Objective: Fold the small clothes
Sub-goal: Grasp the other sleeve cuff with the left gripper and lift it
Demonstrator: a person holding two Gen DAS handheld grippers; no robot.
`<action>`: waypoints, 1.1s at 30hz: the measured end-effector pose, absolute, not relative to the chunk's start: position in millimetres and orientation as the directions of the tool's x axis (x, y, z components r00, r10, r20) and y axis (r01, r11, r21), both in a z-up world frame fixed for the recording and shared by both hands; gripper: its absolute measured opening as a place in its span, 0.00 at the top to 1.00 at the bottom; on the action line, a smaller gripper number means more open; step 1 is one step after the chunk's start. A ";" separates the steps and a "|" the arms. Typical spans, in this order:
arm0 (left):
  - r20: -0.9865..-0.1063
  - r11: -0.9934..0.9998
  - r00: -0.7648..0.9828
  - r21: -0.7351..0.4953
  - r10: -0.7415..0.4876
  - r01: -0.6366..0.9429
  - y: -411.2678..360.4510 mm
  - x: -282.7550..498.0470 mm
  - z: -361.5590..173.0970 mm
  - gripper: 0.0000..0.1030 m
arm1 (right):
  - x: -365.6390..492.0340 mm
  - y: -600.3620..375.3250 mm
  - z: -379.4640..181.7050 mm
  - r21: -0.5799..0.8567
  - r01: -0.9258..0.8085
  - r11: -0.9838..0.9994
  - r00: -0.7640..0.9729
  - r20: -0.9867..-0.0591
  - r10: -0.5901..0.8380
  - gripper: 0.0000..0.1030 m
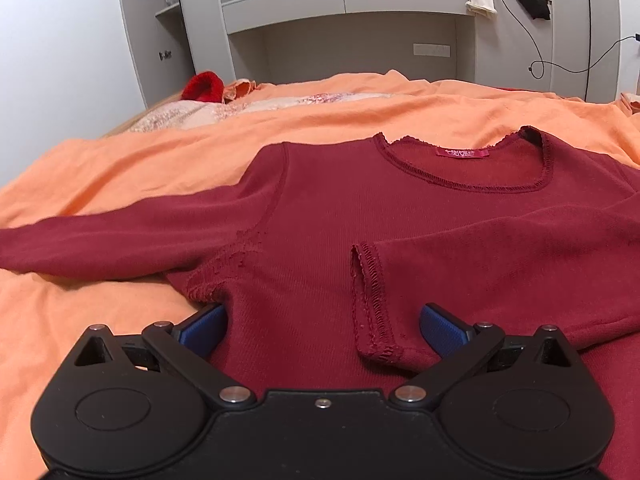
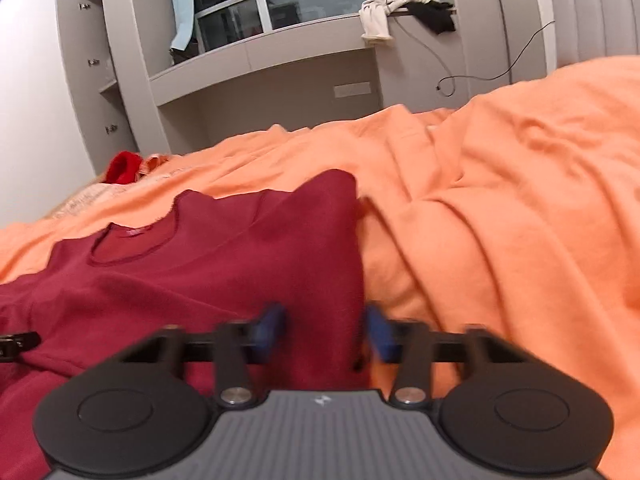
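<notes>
In the left wrist view, an orange sheet [image 1: 120, 168] of soft, faintly wrinkled cloth fills the left of the frame, bare and open beyond the sleeve that runs out to the left edge; at centre lies the dark red ribbed top [image 1: 320, 208], flat, scalloped neckline and pink label toward the upper right, one cuff with zigzag stitching folded across the body at lower centre; the left gripper [image 1: 322, 330] stands released, its blue textured pads wide apart, the cuff between them, the left pad at the top's side edge; a red knitted item [image 1: 203, 87] sits far back at upper left.

In the right wrist view, blurred, the top [image 2: 200, 264] covers the left and centre; the right gripper [image 2: 325, 330] has its pads drawn in around the garment's raised right edge, though whether they press it I cannot tell; deep rumpled folds of sheet [image 2: 500, 220] fill the right.
</notes>
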State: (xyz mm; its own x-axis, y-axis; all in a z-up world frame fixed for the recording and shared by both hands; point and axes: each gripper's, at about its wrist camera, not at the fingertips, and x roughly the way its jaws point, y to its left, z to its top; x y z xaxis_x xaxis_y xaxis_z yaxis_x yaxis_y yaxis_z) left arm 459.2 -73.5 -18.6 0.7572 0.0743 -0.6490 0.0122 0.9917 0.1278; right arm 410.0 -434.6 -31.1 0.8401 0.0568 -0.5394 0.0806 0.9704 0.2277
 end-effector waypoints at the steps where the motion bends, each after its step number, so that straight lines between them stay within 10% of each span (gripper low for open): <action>1: -0.649 0.993 0.758 0.120 0.066 0.016 -72.1 458.8 -19.9 0.01 | 409.1 -434.9 -27.4 0.217 0.092 0.972 0.837 -0.546 0.042 0.84; 10: -0.635 0.998 0.770 -0.007 -0.056 0.066 -41.9 437.3 -1.7 0.01 | 406.5 -436.6 -27.4 0.180 0.130 0.975 0.845 -0.534 -0.015 0.86; 20: -0.592 0.938 0.802 -0.226 0.083 -0.264 106.1 433.0 34.5 0.01 | 379.3 -422.4 6.5 0.260 0.115 0.959 0.881 -0.472 0.022 0.02; 33: -0.624 0.812 0.711 -0.202 0.324 -0.548 286.2 499.2 44.4 0.01 | 355.2 -329.4 19.4 0.423 -0.209 0.881 0.793 -0.454 0.406 0.01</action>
State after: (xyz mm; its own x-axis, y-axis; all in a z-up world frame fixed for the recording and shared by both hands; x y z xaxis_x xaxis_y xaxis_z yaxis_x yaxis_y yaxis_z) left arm 499.2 286.2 44.4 0.7106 0.3241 -0.6245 -0.5481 0.8116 -0.2024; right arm 355.2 -329.4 19.4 0.7932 0.4062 -0.4536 -0.2092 0.8815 0.4233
